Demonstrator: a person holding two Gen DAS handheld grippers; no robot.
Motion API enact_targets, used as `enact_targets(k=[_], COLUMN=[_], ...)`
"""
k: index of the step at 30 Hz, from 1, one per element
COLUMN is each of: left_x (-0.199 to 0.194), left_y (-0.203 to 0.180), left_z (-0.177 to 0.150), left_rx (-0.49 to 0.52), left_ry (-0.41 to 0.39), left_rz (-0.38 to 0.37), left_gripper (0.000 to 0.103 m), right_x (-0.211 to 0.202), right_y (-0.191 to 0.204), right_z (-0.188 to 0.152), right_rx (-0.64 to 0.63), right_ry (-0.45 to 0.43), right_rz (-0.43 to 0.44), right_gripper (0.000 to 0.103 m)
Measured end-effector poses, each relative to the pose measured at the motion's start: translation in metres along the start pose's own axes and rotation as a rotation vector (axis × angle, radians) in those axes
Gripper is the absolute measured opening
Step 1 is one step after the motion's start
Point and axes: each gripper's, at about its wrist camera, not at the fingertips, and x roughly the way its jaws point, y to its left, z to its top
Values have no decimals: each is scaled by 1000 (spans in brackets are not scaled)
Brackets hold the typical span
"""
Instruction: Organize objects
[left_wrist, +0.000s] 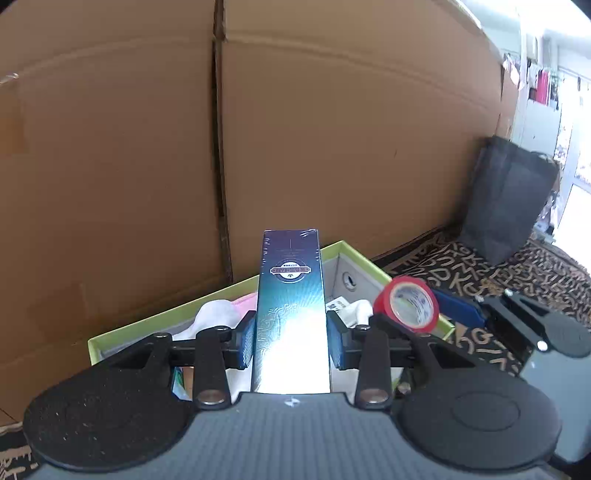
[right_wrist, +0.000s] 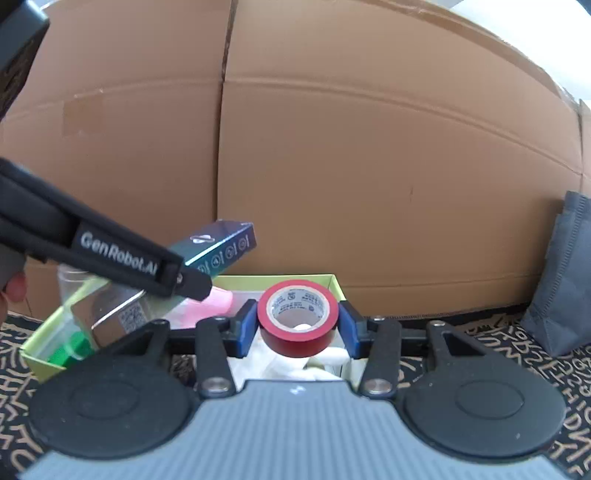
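Left gripper (left_wrist: 291, 341): blue pads clamped on a long teal box (left_wrist: 291, 295), held above the tray (left_wrist: 354, 249).
Right gripper (right_wrist: 297, 325): pads pressed on a red tape roll (right_wrist: 297, 317), also raised over the tray.
Tray: green-rimmed, holding white and pink cloth (left_wrist: 218, 314), on a letter-patterned mat (left_wrist: 480, 266).
Backdrop: cardboard wall (left_wrist: 332, 129); dark bag (left_wrist: 509, 199) at right.

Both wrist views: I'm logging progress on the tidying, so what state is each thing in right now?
Left gripper: shut on the blue box.
Blue box: held, above the tray.
Right gripper: shut on the red tape roll.
Red tape roll: held, above the tray.
Green-rimmed tray: open, partly filled.
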Motion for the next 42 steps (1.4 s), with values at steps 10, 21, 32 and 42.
enact_targets(k=[10,21,32,42], left_x=[-9,-69,-159,-170], left_y=[12,7,-3,-6], left_z=[-17,-54,-118,-151], left_rx=[-68,-103,-181,-185], left_ry=[-81,-174,-149,-56], left_rz=[-14,54,234,353], left_gripper=[97,97,103,103], right_x=[22,-31,-110,-147], right_y=[3,-6,11,24], right_z=[-18,-28,-32,-34], right_rx=[-50,3,15,17], right_ry=[-28,21,130,145], right_rz=[3,5,42,34], right_gripper=[102,103,103,103])
